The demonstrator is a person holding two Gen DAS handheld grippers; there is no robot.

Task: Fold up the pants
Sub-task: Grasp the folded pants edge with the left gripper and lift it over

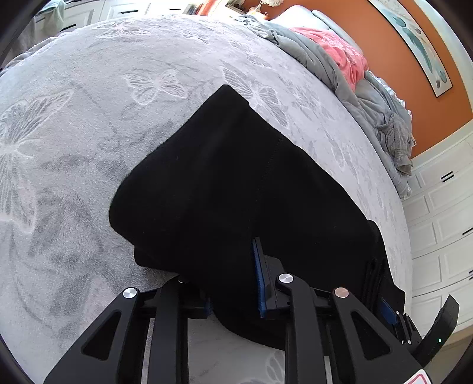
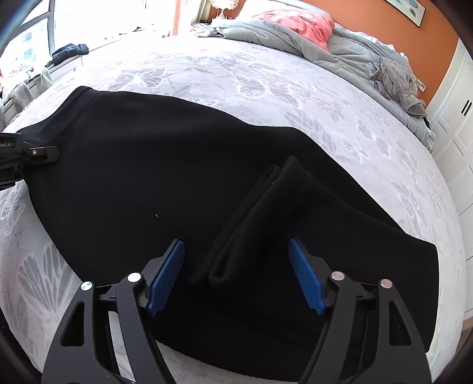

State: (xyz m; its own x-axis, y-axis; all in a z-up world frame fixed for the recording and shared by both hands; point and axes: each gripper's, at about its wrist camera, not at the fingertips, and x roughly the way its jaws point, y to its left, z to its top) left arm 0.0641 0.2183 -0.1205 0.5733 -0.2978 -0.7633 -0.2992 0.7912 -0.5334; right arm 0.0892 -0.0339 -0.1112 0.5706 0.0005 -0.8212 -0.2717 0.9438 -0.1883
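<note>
Pants (image 2: 165, 177): black, spread across the butterfly-print bed cover (image 2: 295, 97) | left gripper (image 1: 233, 283): fingers pinching a bunched near edge of the fabric | right gripper (image 2: 236, 277): fingers spread wide, straddling a raised fold without pressing it | far right: grey blanket (image 2: 348, 53), pink cloth (image 2: 298, 22)
</note>
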